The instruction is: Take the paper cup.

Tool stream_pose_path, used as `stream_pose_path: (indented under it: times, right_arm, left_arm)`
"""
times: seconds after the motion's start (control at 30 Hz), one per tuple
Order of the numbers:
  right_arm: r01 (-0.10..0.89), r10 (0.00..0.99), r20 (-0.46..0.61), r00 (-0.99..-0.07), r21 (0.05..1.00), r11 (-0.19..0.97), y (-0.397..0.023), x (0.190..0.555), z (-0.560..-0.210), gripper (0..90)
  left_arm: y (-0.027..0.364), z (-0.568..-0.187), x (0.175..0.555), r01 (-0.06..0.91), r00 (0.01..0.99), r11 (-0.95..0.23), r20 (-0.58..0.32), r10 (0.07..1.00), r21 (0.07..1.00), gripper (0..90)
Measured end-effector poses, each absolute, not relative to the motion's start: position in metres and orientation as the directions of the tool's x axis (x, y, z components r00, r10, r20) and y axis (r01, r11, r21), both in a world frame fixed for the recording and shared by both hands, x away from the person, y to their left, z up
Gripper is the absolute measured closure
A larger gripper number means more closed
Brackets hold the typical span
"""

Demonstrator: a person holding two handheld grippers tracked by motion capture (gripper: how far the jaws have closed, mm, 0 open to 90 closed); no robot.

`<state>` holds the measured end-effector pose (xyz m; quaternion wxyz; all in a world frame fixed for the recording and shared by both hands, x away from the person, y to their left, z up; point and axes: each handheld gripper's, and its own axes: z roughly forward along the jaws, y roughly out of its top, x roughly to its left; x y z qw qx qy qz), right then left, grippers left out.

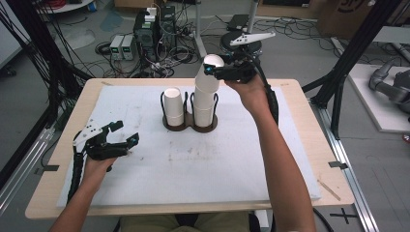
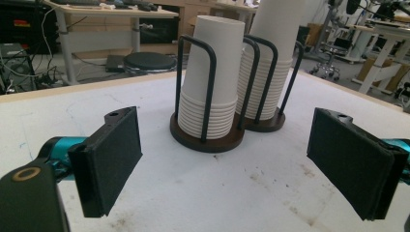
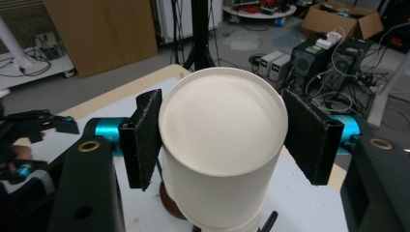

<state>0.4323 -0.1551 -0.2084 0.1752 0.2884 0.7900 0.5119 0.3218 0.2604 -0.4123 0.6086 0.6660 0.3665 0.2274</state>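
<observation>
A dark wire holder at the middle back of the white mat carries two stacks of white paper cups. The left stack is short and the right stack taller. My right gripper is shut on the top cup of the right stack, tilted and raised off the others. In the right gripper view both pads press the cup near its closed end. My left gripper rests open at the mat's left side, facing the holder with nothing between its jaws.
The white mat covers a wooden table. Behind the table stand a black stool, computers and loose cables on the floor. Black frame posts flank the table on both sides.
</observation>
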Motion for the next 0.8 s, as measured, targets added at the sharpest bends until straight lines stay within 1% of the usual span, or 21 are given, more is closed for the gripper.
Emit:
stream_pose_path:
  times: [0.2, 0.27, 0.33, 0.37, 0.4, 0.47, 0.63, 0.8]
  right_arm:
    - [0.268, 0.608, 0.032, -0.793, 0.915, 0.302, -0.169, 0.406, -0.209, 35.9]
    - [0.256, 0.591, 0.023, -0.806, 0.914, 0.314, -0.172, 0.397, -0.211, 36.0]
    - [0.256, 0.585, 0.015, -0.811, 0.908, 0.331, -0.173, 0.391, -0.213, 36.0]
    - [0.253, 0.576, 0.005, -0.818, 0.902, 0.351, -0.175, 0.383, -0.219, 36.0]
    - [0.253, 0.576, 0.005, -0.818, 0.902, 0.351, -0.175, 0.383, -0.219, 36.0]
    - [0.264, 0.561, 0.021, -0.827, 0.897, 0.355, -0.177, 0.373, -0.230, 36.0]
    - [0.251, 0.538, -0.008, -0.843, 0.879, 0.406, -0.172, 0.362, -0.244, 35.9]
    - [0.263, 0.528, 0.005, -0.849, 0.872, 0.414, -0.169, 0.360, -0.254, 35.8]
  left_arm:
    - [0.258, -0.411, 0.319, 0.201, 0.654, 0.014, -0.144, 0.743, 0.980, 11.8]
    - [0.256, -0.409, 0.316, 0.173, 0.674, 0.005, -0.122, 0.729, 0.985, 11.4]
    - [0.255, -0.409, 0.316, 0.166, 0.677, 0.003, -0.116, 0.726, 0.986, 11.3]
    - [0.252, -0.409, 0.314, 0.165, 0.690, -0.005, -0.112, 0.715, 0.986, 11.3]
    - [0.252, -0.409, 0.314, 0.165, 0.690, -0.005, -0.112, 0.715, 0.986, 11.3]
    - [0.248, -0.408, 0.313, 0.162, 0.708, -0.010, -0.109, 0.698, 0.987, 11.3]
    - [0.243, -0.406, 0.312, 0.156, 0.723, -0.014, -0.105, 0.683, 0.988, 11.3]
    - [0.243, -0.405, 0.311, 0.155, 0.723, -0.017, -0.102, 0.683, 0.988, 11.3]
